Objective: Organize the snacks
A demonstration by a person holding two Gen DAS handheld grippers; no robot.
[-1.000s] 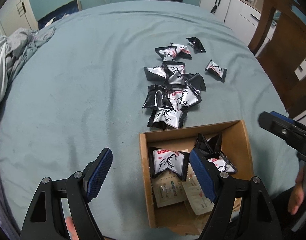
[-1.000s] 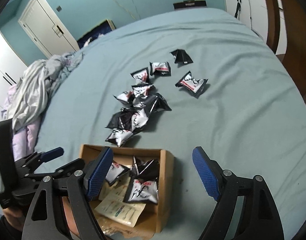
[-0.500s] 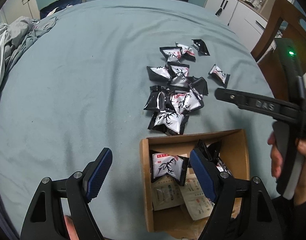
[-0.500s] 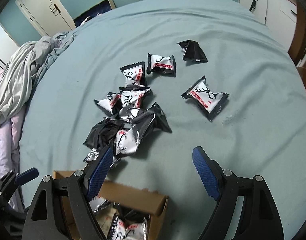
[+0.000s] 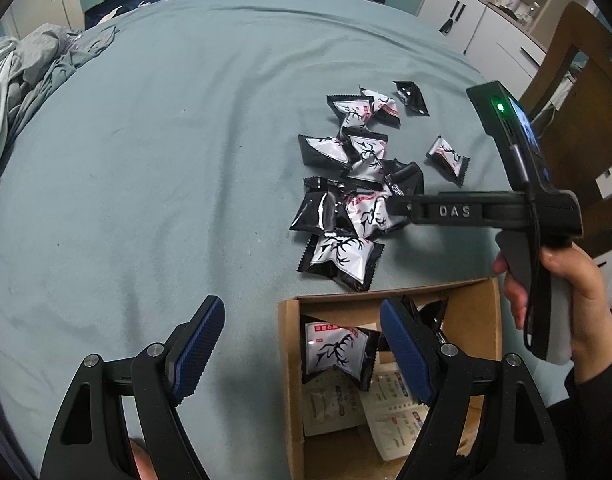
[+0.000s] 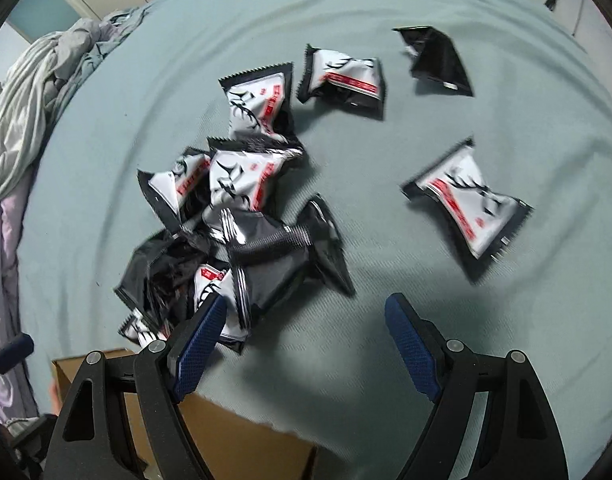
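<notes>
Several black-and-white snack packs [image 5: 358,184] lie heaped on the teal cloth, just beyond an open cardboard box [image 5: 478,312]. One pack [image 5: 334,350] lies inside the box on paper leaflets. My left gripper [image 5: 302,348] hangs open over the box's left wall, holding nothing. In the left wrist view, a hand carries the right gripper [image 5: 394,204] in over the pile from the right. My right gripper [image 6: 306,340] is open and empty, low over the near edge of the pile [image 6: 246,208]. Its left finger [image 6: 198,340] overlaps a pack. A lone pack [image 6: 466,204] lies further right.
Crumpled grey bedding [image 5: 18,80] lies at the far left. A wooden chair [image 5: 578,92] and white cabinets [image 5: 486,28] stand to the right. A separate all-black pack [image 6: 438,60] lies at the far right of the scatter. The cloth [image 5: 146,160] to the left is bare.
The right gripper has moved forward from above the box and lower, out over the snack pile, still open. The left gripper has stayed beside the box.
</notes>
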